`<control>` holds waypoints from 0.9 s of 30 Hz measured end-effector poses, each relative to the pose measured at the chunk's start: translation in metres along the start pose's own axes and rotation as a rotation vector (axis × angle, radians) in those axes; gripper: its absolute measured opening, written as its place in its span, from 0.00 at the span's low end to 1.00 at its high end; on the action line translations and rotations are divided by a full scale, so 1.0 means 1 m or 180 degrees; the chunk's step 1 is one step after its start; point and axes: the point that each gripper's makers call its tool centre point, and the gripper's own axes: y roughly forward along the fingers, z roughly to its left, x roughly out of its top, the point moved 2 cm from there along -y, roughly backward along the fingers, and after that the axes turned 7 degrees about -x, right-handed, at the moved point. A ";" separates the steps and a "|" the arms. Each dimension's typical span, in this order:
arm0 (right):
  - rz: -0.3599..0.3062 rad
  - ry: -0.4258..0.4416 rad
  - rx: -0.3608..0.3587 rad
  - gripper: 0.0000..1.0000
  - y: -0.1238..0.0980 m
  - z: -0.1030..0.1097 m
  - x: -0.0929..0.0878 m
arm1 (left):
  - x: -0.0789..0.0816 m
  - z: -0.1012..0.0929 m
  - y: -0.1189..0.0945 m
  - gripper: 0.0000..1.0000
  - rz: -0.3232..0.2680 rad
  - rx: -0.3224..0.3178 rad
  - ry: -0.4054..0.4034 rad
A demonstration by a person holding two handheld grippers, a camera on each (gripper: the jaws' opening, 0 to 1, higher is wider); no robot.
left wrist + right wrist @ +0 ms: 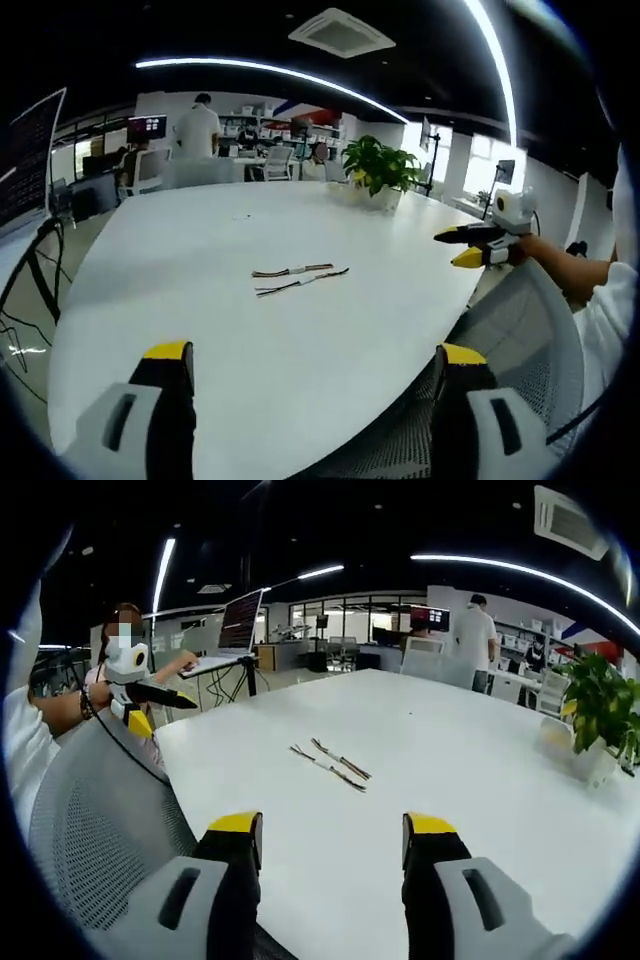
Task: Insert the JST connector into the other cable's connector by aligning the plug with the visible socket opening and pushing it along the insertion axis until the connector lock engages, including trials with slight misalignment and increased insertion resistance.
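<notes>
Left hand-held gripper (310, 365) open; laptop (241, 621) beyond cables (331, 761).

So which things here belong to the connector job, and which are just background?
For the job:
- two cables lying side by side on the white table, untouched
- left claw, open
- right claw, open

Just about:
- potted plant
- mesh chair back
- laptop on a stand
- people at the far desks

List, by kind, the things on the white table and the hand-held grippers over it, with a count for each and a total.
Cables with connectors: 2
Potted plants: 1
Grippers, each with jaws apart and empty: 2, left gripper and right gripper
Total: 5
</notes>
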 end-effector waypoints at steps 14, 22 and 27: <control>0.0052 0.0155 -0.0026 0.55 0.001 -0.002 -0.010 | -0.013 0.000 0.004 0.99 -0.0061 -0.0053 -0.0265; 0.0094 0.0196 -0.0023 0.55 0.001 -0.001 -0.013 | -0.013 -0.001 0.005 0.99 -0.0107 -0.0104 -0.0322; 0.0101 0.0214 -0.0012 0.55 0.001 0.000 -0.013 | -0.014 -0.002 0.005 0.99 -0.0095 -0.0118 -0.0338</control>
